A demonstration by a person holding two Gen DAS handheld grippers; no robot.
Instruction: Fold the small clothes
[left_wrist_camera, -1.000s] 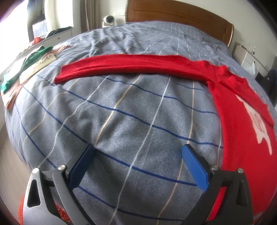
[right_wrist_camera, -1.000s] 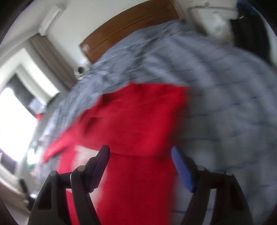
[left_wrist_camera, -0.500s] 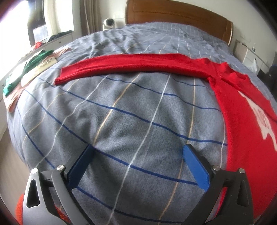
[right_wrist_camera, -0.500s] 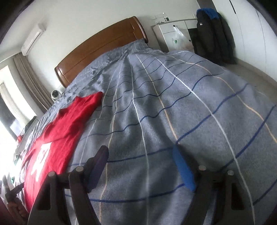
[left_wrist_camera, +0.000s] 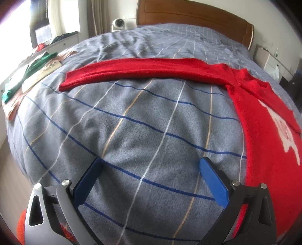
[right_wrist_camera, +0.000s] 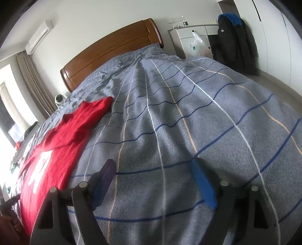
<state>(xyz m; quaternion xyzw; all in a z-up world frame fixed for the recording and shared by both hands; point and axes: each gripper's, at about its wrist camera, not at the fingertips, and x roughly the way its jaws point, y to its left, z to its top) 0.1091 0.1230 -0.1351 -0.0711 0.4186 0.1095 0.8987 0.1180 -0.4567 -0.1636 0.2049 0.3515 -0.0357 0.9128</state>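
A red sweater (left_wrist_camera: 260, 120) with a white print lies flat on the grey checked bedspread (left_wrist_camera: 143, 120). One sleeve (left_wrist_camera: 143, 69) stretches straight out to the left across the bed. My left gripper (left_wrist_camera: 151, 169) is open and empty, low over bare bedspread, below that sleeve and left of the sweater's body. In the right wrist view the sweater (right_wrist_camera: 56, 148) lies at the left, with its other sleeve folded in over the body. My right gripper (right_wrist_camera: 152, 169) is open and empty over bare bedspread (right_wrist_camera: 188, 116), to the right of the sweater.
Green and beige clothes (left_wrist_camera: 28, 75) lie at the bed's far left edge. A wooden headboard (left_wrist_camera: 192, 17) is at the back. A white cabinet (right_wrist_camera: 192, 37) and a dark jacket (right_wrist_camera: 234, 41) stand to the right of the bed.
My right gripper has swung from over the sweater to the bare bedspread on its right. My left gripper has barely moved.
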